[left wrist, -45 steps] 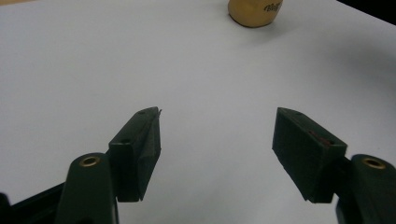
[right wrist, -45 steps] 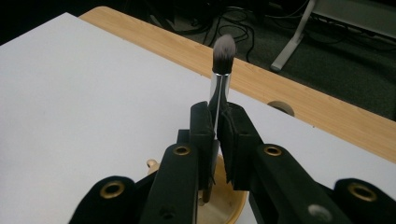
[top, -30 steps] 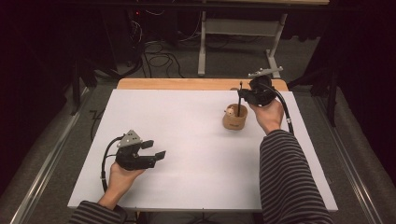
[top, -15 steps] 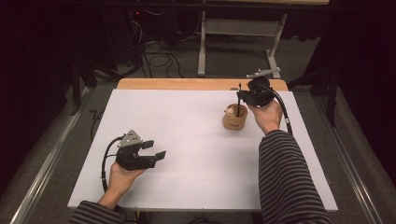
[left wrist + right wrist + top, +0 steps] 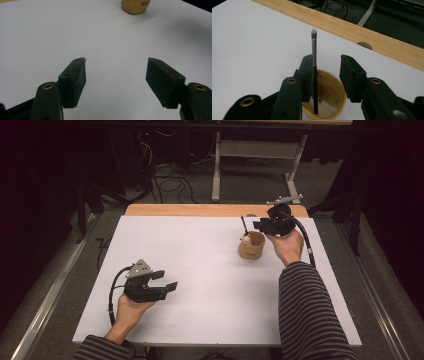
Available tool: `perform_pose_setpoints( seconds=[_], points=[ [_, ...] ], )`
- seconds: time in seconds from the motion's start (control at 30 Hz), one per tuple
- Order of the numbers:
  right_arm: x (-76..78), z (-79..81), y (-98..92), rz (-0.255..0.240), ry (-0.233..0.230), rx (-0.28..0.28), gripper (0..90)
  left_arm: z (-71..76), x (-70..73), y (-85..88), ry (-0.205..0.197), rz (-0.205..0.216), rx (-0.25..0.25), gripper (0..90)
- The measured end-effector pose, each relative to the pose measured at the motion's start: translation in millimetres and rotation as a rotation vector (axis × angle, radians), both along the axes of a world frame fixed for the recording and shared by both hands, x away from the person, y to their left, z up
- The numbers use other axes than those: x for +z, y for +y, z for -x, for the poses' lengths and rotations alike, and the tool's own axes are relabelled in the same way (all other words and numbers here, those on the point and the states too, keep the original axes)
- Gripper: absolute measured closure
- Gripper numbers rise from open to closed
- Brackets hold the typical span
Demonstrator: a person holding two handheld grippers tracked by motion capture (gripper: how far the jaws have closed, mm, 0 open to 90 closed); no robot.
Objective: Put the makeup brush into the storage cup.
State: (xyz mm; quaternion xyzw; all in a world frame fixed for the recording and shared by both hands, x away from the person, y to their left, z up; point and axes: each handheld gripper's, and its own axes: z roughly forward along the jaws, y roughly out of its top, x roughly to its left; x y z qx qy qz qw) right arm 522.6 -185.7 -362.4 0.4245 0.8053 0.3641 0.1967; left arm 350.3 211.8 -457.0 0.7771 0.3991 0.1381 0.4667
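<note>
Currently the right tongs [image 5: 327, 77] are hovering over a small tan cup [image 5: 250, 246] at the far right of the white tabletop [image 5: 210, 270], and their jaws have just been opening. A thin black makeup brush [image 5: 313, 62] is standing between them, its handle end down inside the cup [image 5: 329, 100] and its bristle tip up. It is leaning against the left jaw; the right jaw is standing clear of it.

Handling, by judgement: the brush is looking light, stiff and narrow, with a smooth handle that may be slipping easily. Grip point: mid-handle, below the ferrule, never the soft bristles. The cup is looking light and liable to tip.

The left tongs [image 5: 159, 286] are resting spread at the near left, pinching nothing.
</note>
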Motion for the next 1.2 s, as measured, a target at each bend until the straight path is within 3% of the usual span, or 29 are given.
perform_pose_setpoints(
  seconds=[0.53,0.87,1.2],
  points=[
    [10.5,10.8,-4.7,-0.023,-0.032,0.006,55.3,0.2,0.0,0.2,-0.002,0.000,0.002,33.0],
    [14.1,16.3,-7.6,-0.021,-0.025,0.026,46.8,0.2,0.0,0.2,-0.002,0.000,0.002,32.9],
    [16.5,24.9,-15.1,-0.028,-0.038,0.038,44.2,-0.2,-0.3,0.2,0.000,-0.001,0.003,32.8]
  ],
)
